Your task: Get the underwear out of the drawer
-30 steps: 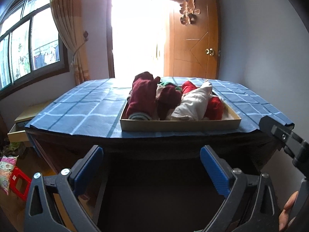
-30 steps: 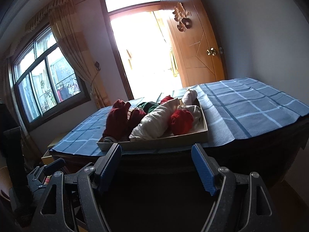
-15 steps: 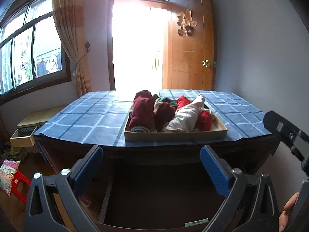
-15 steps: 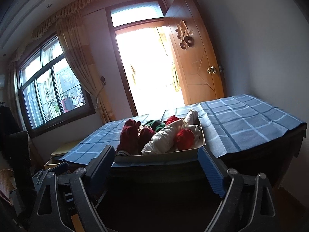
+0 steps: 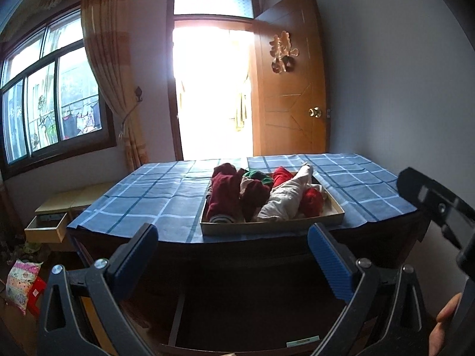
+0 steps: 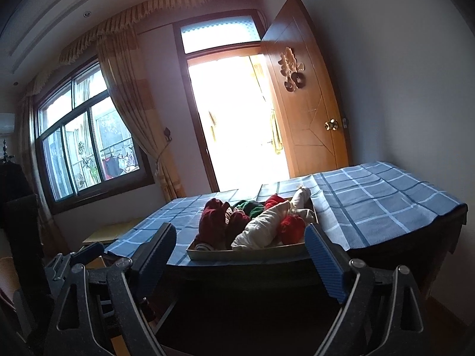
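- While both sets of jaws stand spread wide with nothing between them, the left gripper (image 5: 233,256) and the right gripper (image 6: 239,255) hang in front of the near edge of the counter (image 5: 166,207), well short of any cloth.
- Rolled underwear (image 5: 282,204) sits heaped in a shallow tray (image 5: 267,227) on the blue checked cloth (image 5: 142,195), right of the counter's middle; dark red, white, bright red and green rolls lie touching and overlapping.
- Below the counter's edge a dark open drawer (image 5: 243,320) gapes just ahead of the left jaws; its rail and a pale label at its near lip show, but its floor is lost in shadow, so I cannot tell whether any underwear remains inside.
- My judgement: reaching blind into that shadow risks closing on nothing, or knocking the blue pads against the drawer's front or rail.
- Another risk: the two grippers sit close together, the right one's black body (image 5: 439,207) crowding the left view's right edge, so a hurried reach could clash them.
- Glare from the open doorway (image 5: 210,95) washes out the counter's far edge and darkens everything near.
- A small drawer (image 5: 47,227) stands pulled out on a low cabinet at far left; its contents are too small to read.
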Available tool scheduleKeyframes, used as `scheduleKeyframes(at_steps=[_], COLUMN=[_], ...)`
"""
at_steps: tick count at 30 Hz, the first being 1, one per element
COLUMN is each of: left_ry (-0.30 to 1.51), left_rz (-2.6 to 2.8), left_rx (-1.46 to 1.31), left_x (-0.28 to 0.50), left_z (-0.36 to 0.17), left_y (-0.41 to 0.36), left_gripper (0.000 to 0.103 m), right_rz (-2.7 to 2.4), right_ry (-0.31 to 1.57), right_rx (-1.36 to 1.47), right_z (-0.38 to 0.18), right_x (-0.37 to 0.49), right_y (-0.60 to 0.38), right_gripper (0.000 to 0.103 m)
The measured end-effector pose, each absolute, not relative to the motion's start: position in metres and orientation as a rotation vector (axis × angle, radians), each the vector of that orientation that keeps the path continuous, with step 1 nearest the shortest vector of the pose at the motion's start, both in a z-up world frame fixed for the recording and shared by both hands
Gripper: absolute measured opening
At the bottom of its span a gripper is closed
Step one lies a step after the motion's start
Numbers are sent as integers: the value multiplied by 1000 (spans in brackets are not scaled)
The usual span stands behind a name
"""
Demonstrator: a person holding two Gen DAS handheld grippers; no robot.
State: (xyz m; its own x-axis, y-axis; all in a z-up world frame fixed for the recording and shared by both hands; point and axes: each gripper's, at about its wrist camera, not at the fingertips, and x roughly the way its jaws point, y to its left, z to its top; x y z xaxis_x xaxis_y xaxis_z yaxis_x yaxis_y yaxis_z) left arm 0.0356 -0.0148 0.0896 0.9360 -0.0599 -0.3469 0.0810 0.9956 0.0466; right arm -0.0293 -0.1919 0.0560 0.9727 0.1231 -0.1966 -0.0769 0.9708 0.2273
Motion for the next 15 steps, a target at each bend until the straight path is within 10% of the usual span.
scheduleKeyframes(at_steps=[15], left_ry=[362], left_rz=[-43], left_rx=[53], left_x=[37], left_z=[90], left_y=[-10], left_gripper=[103], right_rz=[96], right_ry=[209], right_rx=[214], right_z=[56], right_x=[-31], right_y=[-192], right_gripper=[90])
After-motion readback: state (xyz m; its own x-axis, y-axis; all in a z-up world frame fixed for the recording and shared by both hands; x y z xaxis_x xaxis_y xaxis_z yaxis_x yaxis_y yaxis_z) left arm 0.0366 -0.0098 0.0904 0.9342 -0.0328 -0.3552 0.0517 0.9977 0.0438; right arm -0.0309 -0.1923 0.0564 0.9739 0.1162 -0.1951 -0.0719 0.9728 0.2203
